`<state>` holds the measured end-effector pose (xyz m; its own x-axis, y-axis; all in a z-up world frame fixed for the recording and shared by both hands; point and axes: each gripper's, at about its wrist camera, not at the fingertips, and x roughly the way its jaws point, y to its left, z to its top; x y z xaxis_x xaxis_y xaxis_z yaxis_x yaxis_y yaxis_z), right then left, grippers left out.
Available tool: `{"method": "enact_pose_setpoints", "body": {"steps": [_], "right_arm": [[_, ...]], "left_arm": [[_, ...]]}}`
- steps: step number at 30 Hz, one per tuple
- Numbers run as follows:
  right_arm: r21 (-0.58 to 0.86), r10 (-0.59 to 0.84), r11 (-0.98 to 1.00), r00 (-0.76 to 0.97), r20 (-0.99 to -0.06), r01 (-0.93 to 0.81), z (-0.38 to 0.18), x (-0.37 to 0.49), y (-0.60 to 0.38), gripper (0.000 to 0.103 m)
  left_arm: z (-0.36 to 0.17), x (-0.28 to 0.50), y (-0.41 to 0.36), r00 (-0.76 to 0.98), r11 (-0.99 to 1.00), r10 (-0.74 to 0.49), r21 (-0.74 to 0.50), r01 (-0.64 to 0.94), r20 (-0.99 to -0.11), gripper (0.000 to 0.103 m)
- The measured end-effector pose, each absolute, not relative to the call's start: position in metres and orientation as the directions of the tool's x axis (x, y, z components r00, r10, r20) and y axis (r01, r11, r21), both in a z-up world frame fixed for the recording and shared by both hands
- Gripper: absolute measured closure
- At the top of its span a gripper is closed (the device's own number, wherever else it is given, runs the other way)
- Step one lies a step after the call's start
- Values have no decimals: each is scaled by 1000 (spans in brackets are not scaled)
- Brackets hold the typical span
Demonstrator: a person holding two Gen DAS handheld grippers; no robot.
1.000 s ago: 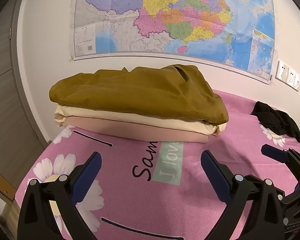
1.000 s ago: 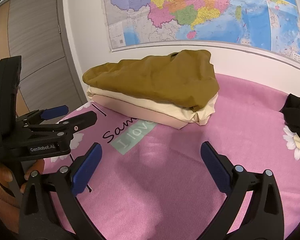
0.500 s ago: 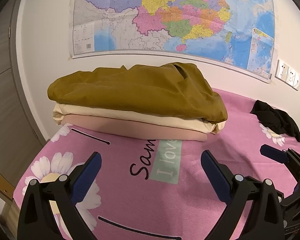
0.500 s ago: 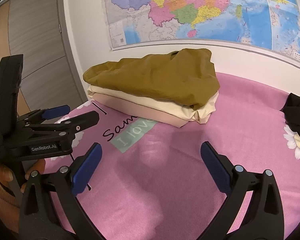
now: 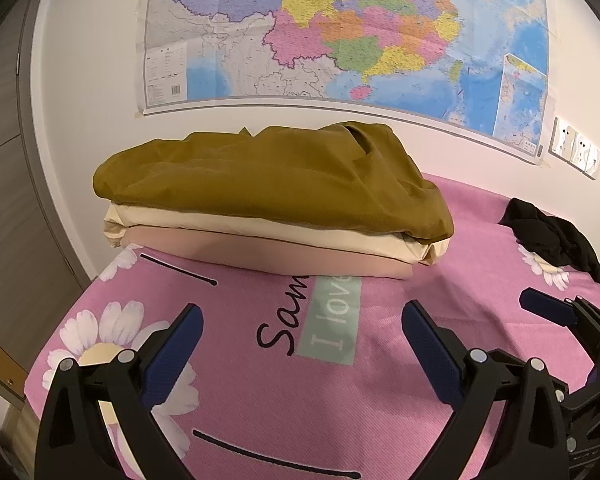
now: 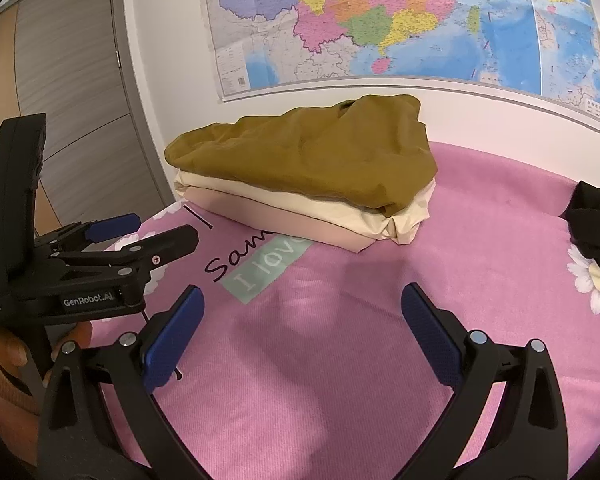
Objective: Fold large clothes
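A folded stack lies on the pink bed sheet (image 5: 300, 392) near the wall: an olive-brown garment (image 5: 268, 176) on top, a cream one (image 5: 260, 228) under it, a peach one (image 5: 284, 256) at the bottom. The same olive-brown garment (image 6: 308, 156) shows in the right wrist view. A crumpled black garment (image 5: 548, 236) lies at the right; the black garment (image 6: 596, 228) sits near a daisy print. My left gripper (image 5: 300, 328) hovers open over the sheet, holding nothing. My right gripper (image 6: 300, 312) is open and empty too, with the left gripper (image 6: 112, 240) beside it.
A large coloured map (image 5: 340, 32) hangs on the white wall behind the stack. A grey door (image 6: 68, 92) stands at the left. Wall sockets (image 5: 576, 152) sit at the right. The bed's left edge (image 5: 40, 364) drops off near my left gripper. A hand (image 6: 4, 356) holds the left gripper.
Both grippers have pulled back slightly and risen; the stack sits a little farther off. Nothing was grasped or released.
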<state>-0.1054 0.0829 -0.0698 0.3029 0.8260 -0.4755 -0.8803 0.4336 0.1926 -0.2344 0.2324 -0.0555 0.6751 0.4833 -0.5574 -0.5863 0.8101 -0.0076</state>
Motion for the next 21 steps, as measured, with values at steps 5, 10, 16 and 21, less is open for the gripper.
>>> {"method": "enact_pose_setpoints", "body": {"steps": [5, 10, 16, 21], "right_arm": [[195, 826, 434, 302, -475, -880, -70, -105, 83, 6], [195, 826, 435, 304, -474, -879, -70, -104, 84, 6], [197, 826, 437, 304, -475, -878, -71, -104, 84, 6], [200, 828, 434, 302, -472, -878, -71, -105, 84, 6]], "left_arm": [[-56, -234, 232, 674, 809, 484, -7, -587, -557, 7], [-56, -235, 231, 674, 808, 487, -7, -590, -555, 7], [-56, -234, 231, 674, 809, 485, -6, -588, -557, 7], [-57, -234, 229, 673, 810, 485, -2, -586, -559, 7]]}}
